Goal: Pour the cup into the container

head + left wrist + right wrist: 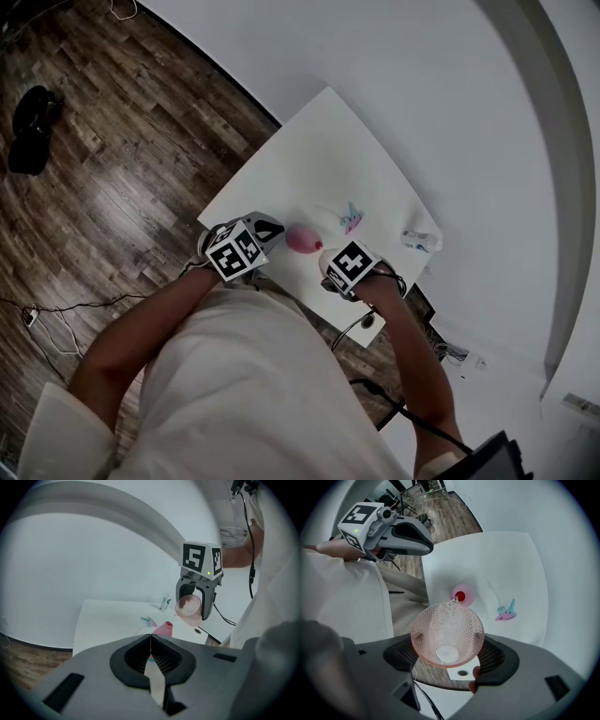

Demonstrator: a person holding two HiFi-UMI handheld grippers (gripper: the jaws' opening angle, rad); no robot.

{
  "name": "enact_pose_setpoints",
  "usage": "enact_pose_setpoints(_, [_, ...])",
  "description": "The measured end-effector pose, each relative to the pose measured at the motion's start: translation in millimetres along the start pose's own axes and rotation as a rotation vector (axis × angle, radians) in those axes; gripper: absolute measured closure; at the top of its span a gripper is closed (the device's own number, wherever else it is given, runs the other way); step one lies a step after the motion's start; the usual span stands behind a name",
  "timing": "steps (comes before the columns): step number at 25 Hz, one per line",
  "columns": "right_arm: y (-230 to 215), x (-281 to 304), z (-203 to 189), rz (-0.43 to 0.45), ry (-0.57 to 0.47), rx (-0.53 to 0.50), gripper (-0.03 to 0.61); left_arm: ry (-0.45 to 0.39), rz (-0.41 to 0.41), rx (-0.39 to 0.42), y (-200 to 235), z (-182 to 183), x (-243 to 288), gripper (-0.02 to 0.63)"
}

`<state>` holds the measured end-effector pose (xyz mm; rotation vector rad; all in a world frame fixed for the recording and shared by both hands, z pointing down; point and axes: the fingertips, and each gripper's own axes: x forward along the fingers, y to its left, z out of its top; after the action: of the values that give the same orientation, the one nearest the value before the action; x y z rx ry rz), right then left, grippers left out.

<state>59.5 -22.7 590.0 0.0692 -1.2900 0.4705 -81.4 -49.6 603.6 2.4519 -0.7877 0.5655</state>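
My right gripper (449,652) is shut on a clear pink dimpled cup (447,633). The cup is tipped mouth-forward over a small pink container (462,596) with a red opening, which stands on the white table (506,559). In the left gripper view a thin stream runs from the cup (189,608) down toward the container (164,629). My left gripper (150,652) is shut with nothing in it and hovers left of the container (302,238), apart from it. In the head view the right gripper (343,269) sits just right of the container.
A teal and pink small object (506,612) lies on the table beyond the container. A small clear bottle (420,241) stands near the table's far right edge. A black cable (248,541) trails from the right gripper. Wood floor (103,169) surrounds the table; a white wall is behind.
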Motion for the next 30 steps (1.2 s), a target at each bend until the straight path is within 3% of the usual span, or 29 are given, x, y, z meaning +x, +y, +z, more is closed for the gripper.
enact_pose_setpoints(30, [0.3,-2.5,0.1,0.016,0.053,-0.004,0.206,0.002,-0.003,-0.007,5.0,-5.9,-2.0,0.603])
